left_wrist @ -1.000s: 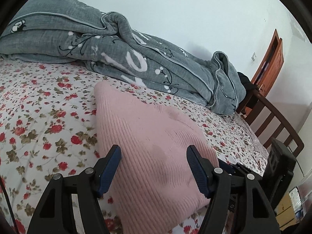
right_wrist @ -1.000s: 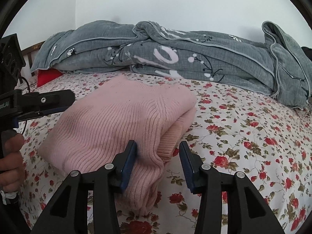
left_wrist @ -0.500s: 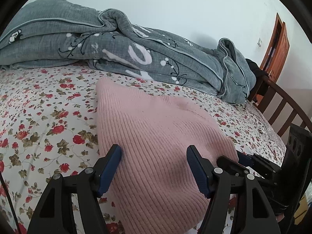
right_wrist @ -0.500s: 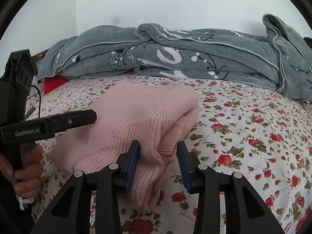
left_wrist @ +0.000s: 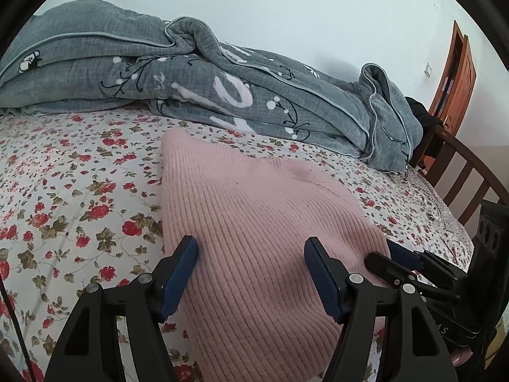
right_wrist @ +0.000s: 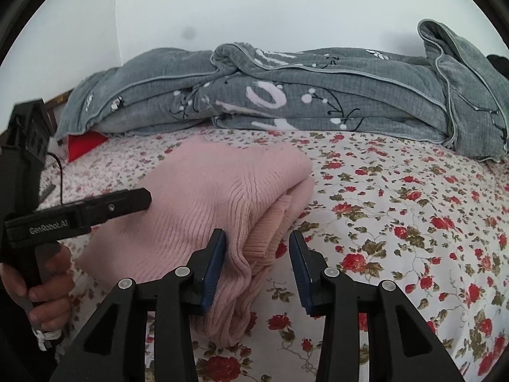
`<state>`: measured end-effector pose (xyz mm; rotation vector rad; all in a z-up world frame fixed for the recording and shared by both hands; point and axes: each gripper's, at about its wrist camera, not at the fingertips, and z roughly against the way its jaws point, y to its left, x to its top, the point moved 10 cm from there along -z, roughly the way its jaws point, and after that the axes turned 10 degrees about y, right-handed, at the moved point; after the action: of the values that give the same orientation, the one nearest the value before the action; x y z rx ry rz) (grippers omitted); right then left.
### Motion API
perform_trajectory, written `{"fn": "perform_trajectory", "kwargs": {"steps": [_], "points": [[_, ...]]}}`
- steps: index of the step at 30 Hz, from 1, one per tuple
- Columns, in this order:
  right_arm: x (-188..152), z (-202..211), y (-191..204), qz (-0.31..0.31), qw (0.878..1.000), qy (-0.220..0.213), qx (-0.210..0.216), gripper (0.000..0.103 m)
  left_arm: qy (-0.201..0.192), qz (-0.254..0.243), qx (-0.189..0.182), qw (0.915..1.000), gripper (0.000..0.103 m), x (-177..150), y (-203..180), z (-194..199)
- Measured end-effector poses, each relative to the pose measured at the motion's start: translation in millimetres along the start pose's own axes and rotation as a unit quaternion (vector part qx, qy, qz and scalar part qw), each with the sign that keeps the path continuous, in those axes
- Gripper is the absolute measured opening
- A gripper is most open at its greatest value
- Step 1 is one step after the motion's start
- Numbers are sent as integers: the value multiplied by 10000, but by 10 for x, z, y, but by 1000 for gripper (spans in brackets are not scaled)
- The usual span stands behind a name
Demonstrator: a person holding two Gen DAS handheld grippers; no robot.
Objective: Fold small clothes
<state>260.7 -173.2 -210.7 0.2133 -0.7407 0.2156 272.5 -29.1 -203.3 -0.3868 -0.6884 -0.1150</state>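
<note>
Right fingers (right_wrist: 216,264): right gripper (right_wrist: 257,264) straddles the folded edge of the pink sweater (right_wrist: 222,191); its jaws have just been opening a little, the left pad against the knit, the right pad clear, so nothing is pinched.
Left fingers (left_wrist: 178,277): left gripper (left_wrist: 251,273) spread wide above the sweater's ribbed top, holding nothing.
Sweater: folded in layers on the floral bedsheet (right_wrist: 397,216), near the front edge.
Step advice: probably tidying the fold; close on all layers together, low at the edge, or the stack may slide apart.
Far: grey quilt (left_wrist: 222,89) bunched along the wall.
</note>
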Motion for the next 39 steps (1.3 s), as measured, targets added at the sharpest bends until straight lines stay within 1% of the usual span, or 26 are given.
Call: {"fn": "perform_trajectory", "kwargs": {"steps": [3,8,13,16,20,23,25,28,30,33,36,39], "points": [[7,15,-10,-40,10000,-3,-4,43,2,-33,36,10000,67,-17,-2,14],[37,53,-39,-144,9999,-46,47,43,-7,-10,-16,10000,67,-54,19,53],[35,17,-16,-101,9999,-10,-41,43,7,24,26,10000,67,-106,68,51],[23,-6,-20,-106,9999,4,-53,45,43,38,59,10000,67,-138,84,52],[17,12,-28,-176,9998,30,-81,45,76,78,21,9999,67,-183,89,68],[25,102,2,-33,9996,-66,-271,45,120,101,37,9999,67,-249,94,79],[-9,176,-9,-45,9991,-115,-399,45,158,71,113,9998,68,-322,87,87],[-124,246,-75,-343,9985,11,-432,52,249,186,46,9995,68,-474,87,120],[-189,291,-95,-476,9980,150,-377,52,223,171,88,9996,68,-533,83,212],[-242,455,-117,-566,9966,344,-484,55,93,-27,340,9994,67,-534,21,493],[-256,657,-116,-605,9948,487,-665,57,-2,-119,231,9997,67,-468,-146,795],[-261,902,-64,-624,9929,624,-802,57,-66,-112,272,9995,69,-413,-278,1057]]}}
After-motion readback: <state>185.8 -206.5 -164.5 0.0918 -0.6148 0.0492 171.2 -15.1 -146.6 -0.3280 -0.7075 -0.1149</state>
